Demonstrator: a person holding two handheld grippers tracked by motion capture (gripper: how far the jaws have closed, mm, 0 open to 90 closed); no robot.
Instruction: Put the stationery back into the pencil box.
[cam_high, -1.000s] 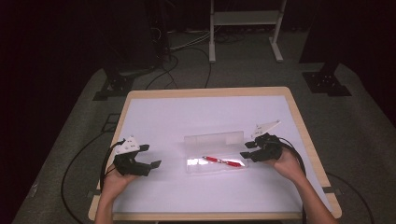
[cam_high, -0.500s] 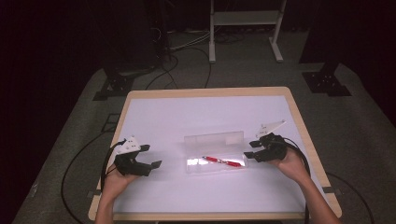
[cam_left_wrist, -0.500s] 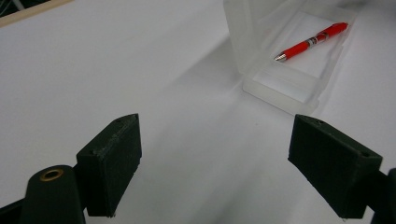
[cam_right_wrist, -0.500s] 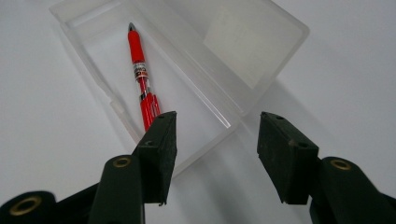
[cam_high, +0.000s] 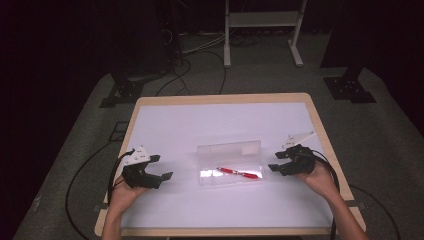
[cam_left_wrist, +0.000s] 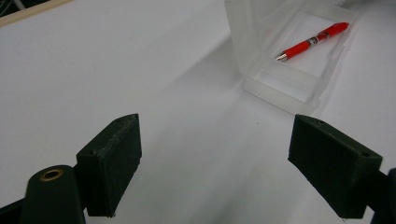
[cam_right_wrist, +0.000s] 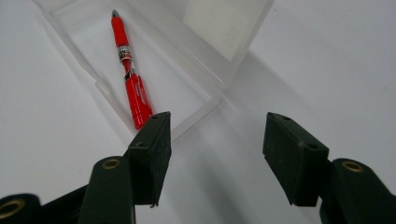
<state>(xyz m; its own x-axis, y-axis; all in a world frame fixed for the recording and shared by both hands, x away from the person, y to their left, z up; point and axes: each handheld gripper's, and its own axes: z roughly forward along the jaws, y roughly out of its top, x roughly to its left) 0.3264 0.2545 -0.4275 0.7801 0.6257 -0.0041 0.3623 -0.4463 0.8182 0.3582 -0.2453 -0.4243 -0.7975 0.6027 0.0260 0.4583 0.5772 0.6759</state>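
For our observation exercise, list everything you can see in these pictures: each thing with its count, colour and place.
pen: one, red, lying inside the open case
case: one, clear plastic, lid raised, middle of the table between the tools
table: one, white top with wooden edge, centre of the high view
metal frame: one, white, on the floor beyond the table
cables: several, black, on the grey floor
left tool: one, black, open, left of the case
right tool: one, black, open with nothing between its jaws, which have just been opening, right of the case
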